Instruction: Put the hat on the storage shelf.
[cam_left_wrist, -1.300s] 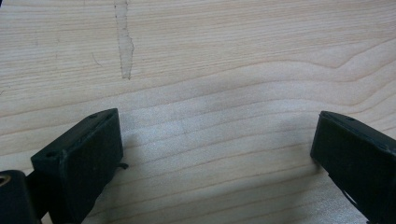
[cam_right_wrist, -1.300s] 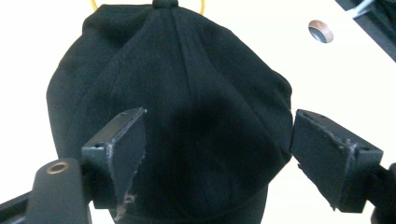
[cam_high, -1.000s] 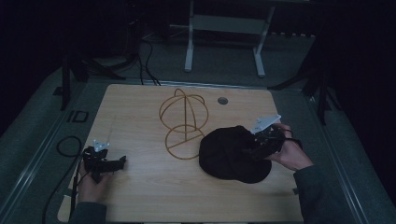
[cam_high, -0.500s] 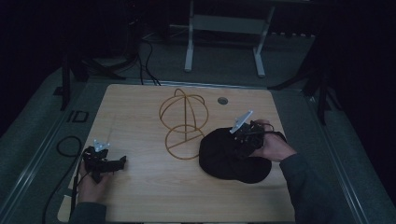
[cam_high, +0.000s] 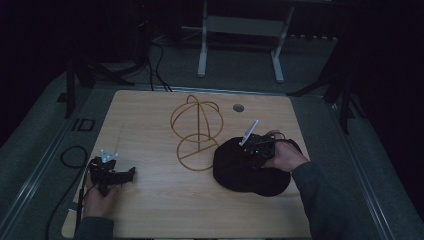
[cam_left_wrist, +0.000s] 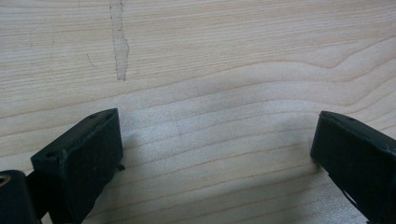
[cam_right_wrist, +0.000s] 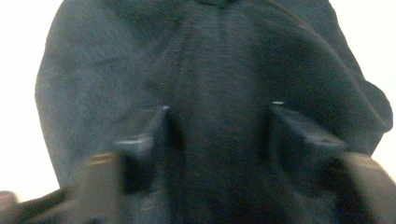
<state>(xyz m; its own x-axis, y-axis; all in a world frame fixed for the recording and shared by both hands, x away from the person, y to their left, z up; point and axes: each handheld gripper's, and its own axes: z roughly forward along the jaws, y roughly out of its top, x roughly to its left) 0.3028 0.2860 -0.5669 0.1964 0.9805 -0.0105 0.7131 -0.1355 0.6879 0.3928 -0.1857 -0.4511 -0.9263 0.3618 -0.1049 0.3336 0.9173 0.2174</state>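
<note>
— High view first: where's the black cap (cam_high: 250, 170)?

— Directly under my right tongs (cam_high: 255, 150), near the table (cam_high: 150, 120) edge on my right. It's dark, soft cloth; its seam runs straight away between the jaws, which stand apart astride the crown, not yet pinching.

— And your left tongs (cam_high: 112, 175)?

— Wide, holding nothing, well apart from it. The wire stand (cam_high: 197, 132) sits just beyond the cap.

On the table (cam_high: 150, 200), a wire stand (cam_high: 196, 132) sits left of a cap (cam_high: 235, 170), touching it.
</note>
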